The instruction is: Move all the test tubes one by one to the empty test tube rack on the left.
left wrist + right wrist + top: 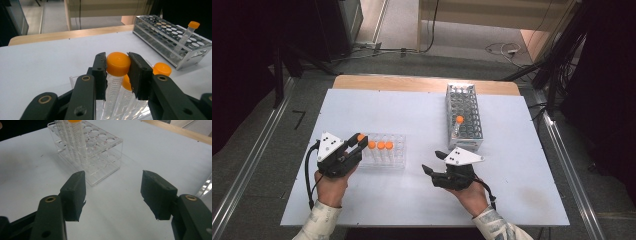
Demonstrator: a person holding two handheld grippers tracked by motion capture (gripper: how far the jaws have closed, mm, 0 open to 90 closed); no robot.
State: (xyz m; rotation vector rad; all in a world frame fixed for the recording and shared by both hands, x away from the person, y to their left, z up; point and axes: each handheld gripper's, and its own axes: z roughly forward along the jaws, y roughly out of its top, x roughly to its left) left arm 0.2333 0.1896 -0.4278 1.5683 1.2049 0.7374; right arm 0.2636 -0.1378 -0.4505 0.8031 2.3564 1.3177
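A clear plastic rack (384,150) holds several orange-capped tubes (380,145) left of the table's middle. My left gripper (360,139) is shut on the cap of the leftmost tube (118,63), which stands in or just above that rack. Two more caps (162,69) show behind the jaws. My right gripper (433,162) hovers open over the white table, its jaws wide apart with nothing between them (113,192). It points toward the clear rack (96,152). A metal rack (463,115) to the right carries one orange-capped tube (458,122), tilted.
The white table top (412,195) ends at a wooden edge (427,82) at the far side. The metal rack (172,37) stands just beyond my right gripper. Cables and dark stands lie on the floor beyond the table.
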